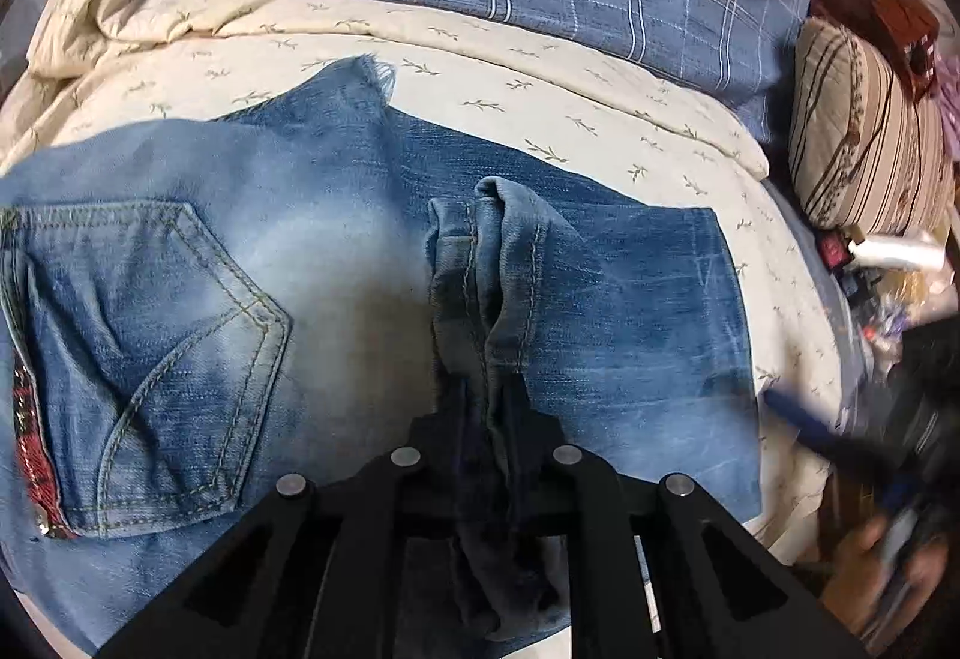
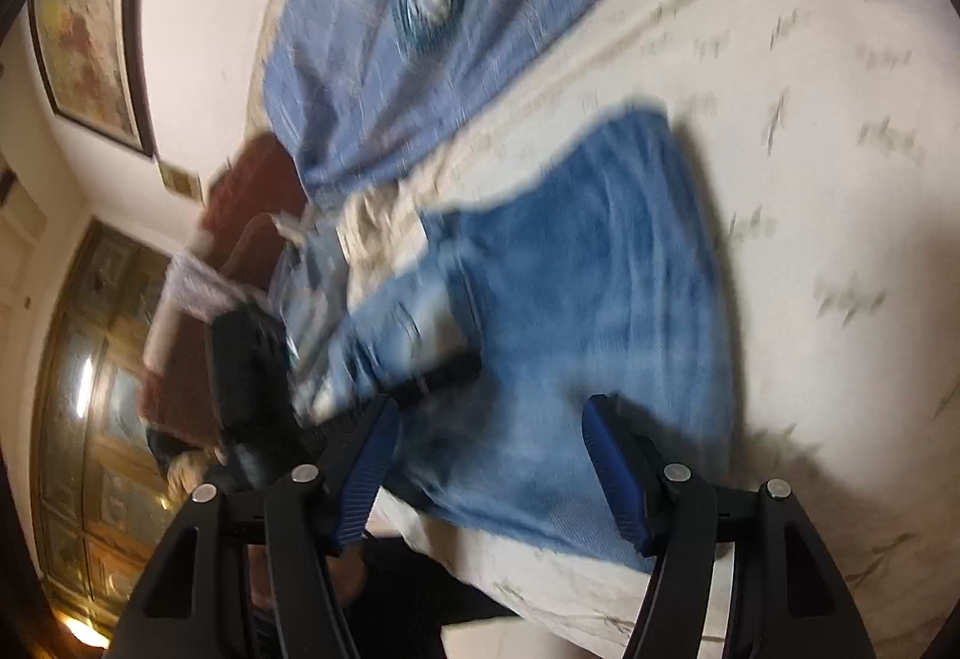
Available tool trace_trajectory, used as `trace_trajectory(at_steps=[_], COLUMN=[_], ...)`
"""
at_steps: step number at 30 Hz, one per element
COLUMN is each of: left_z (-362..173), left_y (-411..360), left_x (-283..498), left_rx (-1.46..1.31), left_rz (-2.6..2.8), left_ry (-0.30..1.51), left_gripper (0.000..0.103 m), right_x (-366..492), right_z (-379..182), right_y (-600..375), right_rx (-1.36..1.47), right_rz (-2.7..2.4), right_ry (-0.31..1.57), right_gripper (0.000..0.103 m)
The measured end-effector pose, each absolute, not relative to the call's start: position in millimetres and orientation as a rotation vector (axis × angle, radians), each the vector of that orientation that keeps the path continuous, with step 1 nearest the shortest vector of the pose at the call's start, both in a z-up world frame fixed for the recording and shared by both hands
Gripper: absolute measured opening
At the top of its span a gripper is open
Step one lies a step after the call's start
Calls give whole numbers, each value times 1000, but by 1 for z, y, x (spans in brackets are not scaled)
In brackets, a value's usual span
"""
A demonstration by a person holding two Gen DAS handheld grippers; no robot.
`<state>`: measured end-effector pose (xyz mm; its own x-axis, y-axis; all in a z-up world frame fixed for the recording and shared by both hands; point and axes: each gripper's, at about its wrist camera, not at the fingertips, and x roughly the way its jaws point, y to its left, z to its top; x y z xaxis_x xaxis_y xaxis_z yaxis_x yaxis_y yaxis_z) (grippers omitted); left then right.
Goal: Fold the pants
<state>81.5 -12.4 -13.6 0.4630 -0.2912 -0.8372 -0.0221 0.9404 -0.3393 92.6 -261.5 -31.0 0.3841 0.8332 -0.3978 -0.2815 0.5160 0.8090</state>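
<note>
Closest to us, our left tool [image 1: 480, 419] is pinching a bunched fold of the blue jeans [image 1: 300, 263], which lie spread on the cream quilt [image 1: 540, 83] covering the bed. Our right tool [image 2: 489, 470] hovers over the denim with its blue pads [image 2: 612, 473] spread apart, gripping nothing.

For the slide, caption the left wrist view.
Left tongs shut on a bunched fold of jeans spread over a cream quilt.
</note>
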Motion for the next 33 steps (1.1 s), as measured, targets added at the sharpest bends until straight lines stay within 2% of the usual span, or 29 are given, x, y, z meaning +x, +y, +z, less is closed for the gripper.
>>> trace_trajectory(at_steps=[4, 7, 8, 10, 14, 15, 17, 20, 23, 25, 27, 30, 32, 33], left_z=[-12, -14, -14, -15, -12, -11, -11, -9, 14, 30, 40, 30, 11, -4], left_y=[-10, -8, -7, -8, -7, -8, -6, -3, 4, 5, -1, -20, -30, -33], left_x=[78, 74, 74, 74, 73, 72, 71, 71, 60, 50, 39, 37, 41, 45], left_rx=[-332, -327, -331, -333, -319, -315, -322, -329, -333, -334, -328, -286, -242, -226], left_rz=[-172, -173, -177, -185, -178, -179, -185, -194, -188, -214, -253, -294, -275, -255], left_ry=[1075, 1075, 1072, 1073, 1065, 1063, 1066, 1072, 1000, 946, 915, 954, 1021, 1071], left_gripper=[14, 15, 15, 15, 15, 15, 16, 17, 17, 24, 37, 37, 37, 36], right_x=[134, 183, 192, 189, 192, 199, 214, 191, 153, 129, 110, 87, 78, 77], right_z=[-17, -48, -63, -59, -31, -34, -59, -40, -27, -29, -41, -60, -68, -71], right_y=[-257, -241, -247, -258, -256, -255, -257, -271, -281, -287, -293, -285, -278, -274], right_rx=[768, 717, 832, 934, 884, 851, 916, 940, 810, 740, 715, 647, 561, 530], right_rz=[818, 709, 720, 726, 760, 723, 675, 727, 720, 680, 638, 611, 577, 562], right_ry=[899, 1035, 1049, 1030, 927, 931, 1001, 929, 941, 965, 1021, 1091, 1097, 1111], right_gripper=[70, 69, 68, 69, 72, 75, 71, 72, 72, 72, 72, 71, 58, 34])
